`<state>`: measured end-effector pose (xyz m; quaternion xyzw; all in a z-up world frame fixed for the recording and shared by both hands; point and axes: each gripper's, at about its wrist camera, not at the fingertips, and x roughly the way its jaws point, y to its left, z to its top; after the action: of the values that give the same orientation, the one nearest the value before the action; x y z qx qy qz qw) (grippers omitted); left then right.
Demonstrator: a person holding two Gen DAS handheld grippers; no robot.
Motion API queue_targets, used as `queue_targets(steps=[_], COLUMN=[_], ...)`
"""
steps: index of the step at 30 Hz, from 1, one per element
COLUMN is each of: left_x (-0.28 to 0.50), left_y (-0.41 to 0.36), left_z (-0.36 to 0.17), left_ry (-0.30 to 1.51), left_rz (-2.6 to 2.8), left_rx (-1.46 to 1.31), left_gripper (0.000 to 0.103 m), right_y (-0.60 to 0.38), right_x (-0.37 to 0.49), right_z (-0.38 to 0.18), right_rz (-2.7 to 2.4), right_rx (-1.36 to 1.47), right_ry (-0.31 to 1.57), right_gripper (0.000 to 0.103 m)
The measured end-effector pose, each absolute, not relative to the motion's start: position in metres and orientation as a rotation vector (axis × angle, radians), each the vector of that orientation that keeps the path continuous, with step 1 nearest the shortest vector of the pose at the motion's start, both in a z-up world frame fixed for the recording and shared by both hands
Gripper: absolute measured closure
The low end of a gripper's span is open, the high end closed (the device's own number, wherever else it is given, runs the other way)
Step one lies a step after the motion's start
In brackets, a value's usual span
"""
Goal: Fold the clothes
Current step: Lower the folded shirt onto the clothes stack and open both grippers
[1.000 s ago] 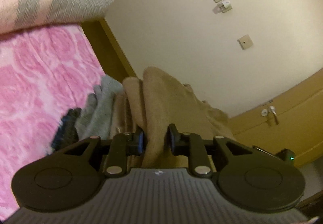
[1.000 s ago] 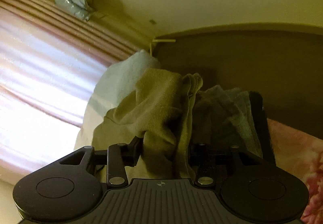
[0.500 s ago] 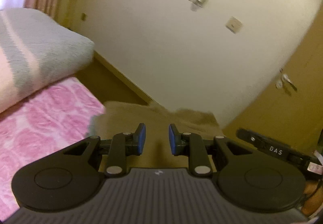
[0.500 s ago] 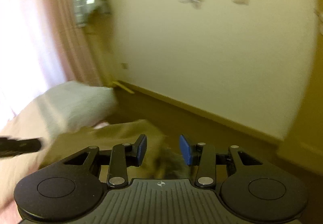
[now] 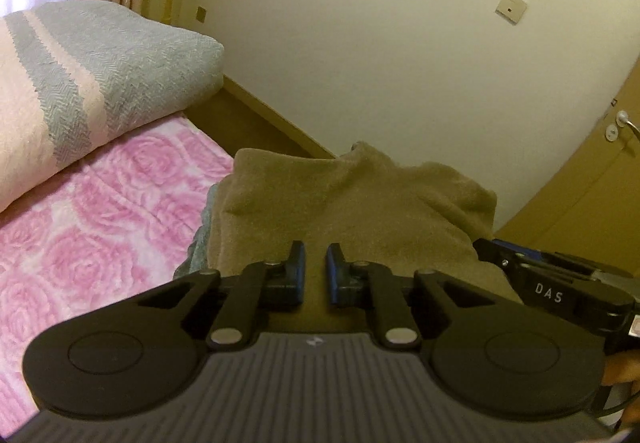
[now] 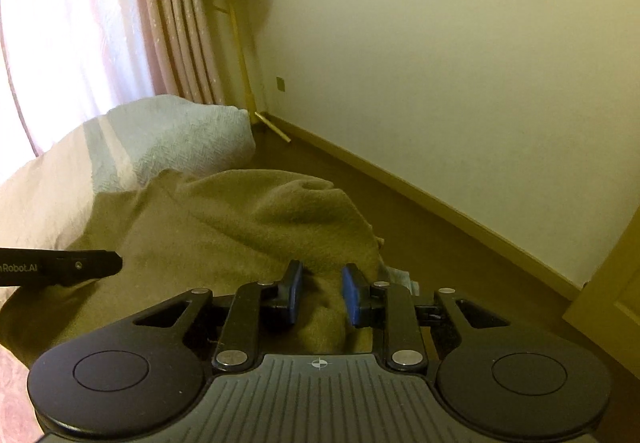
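Black left tongs [image 5: 316, 261] print "Robot.AI", right tongs [image 6: 322, 283] "DAS"; both just narrowing, gripping nothing, above tan garment [image 5: 360, 203].

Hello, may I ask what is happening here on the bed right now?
A person is folding clothes with hand-held tongs. A tan sweater lies on the pink rose-patterned blanket, beside a grey and pink striped pillow. The left tongs and right tongs hover just over the sweater; both have just been closing, yet a gap shows between the pads and they do not seem to pinch the cloth.

Cream wall [image 6: 400, 63], pink curtains [image 6: 176, 15] — bed with rose bedspread [image 5: 100, 227].
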<state>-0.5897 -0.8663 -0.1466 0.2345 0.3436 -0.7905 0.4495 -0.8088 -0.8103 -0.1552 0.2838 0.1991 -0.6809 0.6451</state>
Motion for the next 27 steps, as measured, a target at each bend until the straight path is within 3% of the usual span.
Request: queue_targets(steps=[7,14,21,27], left_x=[-0.609,-0.625,-0.598,-0.593], left_y=[-0.883,-0.916,-0.867,-0.802], left_z=[-0.103,-0.144,-0.108,-0.102], left_ry=[0.788,0.818,0.803,0.805], left_rz=[-2.043,-1.980,-1.975,-1.989], left_rx=[0.524,0.617,0.549,0.592], left_gripper=[0.092,0.088,0.090,0.090], right_y=[-0.811,-0.848,-0.798,-0.732], right_x=[-0.822,-0.823,-0.847,-0.824], right_z=[-0.120,-0.158,-0.119,-0.103], right_rz=[-1.563,-1.515,-1.528,-1.419], right_rx=[0.612,0.734,0.748,0.680], right_ry=[0.322,0.446,0.284,0.372], right_gripper=[0.077,0.078,0.077,0.077])
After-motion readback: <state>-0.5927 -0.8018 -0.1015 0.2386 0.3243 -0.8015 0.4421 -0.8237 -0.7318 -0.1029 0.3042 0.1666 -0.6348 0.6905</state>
